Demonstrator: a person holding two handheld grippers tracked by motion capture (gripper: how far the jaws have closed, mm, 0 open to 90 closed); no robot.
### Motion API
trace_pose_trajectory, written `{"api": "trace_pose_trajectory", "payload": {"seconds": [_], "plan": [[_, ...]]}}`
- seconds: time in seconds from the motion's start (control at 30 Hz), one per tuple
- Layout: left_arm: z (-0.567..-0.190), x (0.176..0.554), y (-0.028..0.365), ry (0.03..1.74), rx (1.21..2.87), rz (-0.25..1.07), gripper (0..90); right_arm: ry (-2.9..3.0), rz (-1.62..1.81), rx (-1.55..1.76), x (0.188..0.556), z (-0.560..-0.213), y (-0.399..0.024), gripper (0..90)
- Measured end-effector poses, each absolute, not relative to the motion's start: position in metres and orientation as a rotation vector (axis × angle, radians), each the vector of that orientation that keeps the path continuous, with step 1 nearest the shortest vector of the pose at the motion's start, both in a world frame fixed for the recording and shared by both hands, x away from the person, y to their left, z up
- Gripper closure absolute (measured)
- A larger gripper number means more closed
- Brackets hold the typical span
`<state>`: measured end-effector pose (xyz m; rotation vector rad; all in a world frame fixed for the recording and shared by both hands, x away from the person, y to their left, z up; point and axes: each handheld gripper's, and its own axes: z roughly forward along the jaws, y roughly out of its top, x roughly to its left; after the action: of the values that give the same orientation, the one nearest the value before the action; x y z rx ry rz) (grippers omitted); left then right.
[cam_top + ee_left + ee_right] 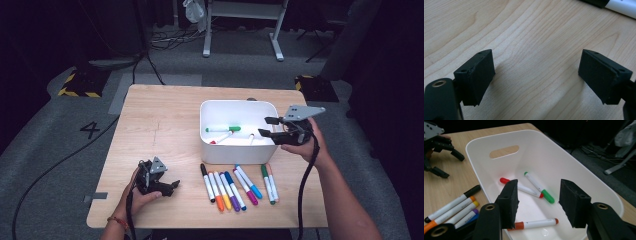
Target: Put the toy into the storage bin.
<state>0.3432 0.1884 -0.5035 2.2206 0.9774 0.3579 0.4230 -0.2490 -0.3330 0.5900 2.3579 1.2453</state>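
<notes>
- The white plastic bin (239,131) at the desk's far right holds three white markers with green, red and orange caps (537,223).
- Step, I judge: dropping markers in; next, fetch one from the near row of loose markers (235,186).
- Right tool (269,127): half open, empty, over the bin.
- Left tool (173,186): wide open, empty.

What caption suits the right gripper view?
Open right gripper over a white bin holding three markers.

Glossy white plastic bin (584,165) on pale, matt wood-grain table (529,32).
</notes>
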Motion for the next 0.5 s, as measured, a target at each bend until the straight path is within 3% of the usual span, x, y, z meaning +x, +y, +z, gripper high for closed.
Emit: {"api": "trace_pose_trajectory", "payload": {"seconds": [0.27, 0.5], "plan": [[-0.503, 0.343, 0.188, 0.978, 2.221, 0.356, 13.7, 2.255, 1.238, 0.688, 0.397, -0.339, -0.29, 46.1], [-0.503, 0.343, 0.188, 0.978, 2.22, 0.357, 13.7, 2.276, 1.225, 0.776, 0.371, -0.379, -0.317, 45.1]]}}
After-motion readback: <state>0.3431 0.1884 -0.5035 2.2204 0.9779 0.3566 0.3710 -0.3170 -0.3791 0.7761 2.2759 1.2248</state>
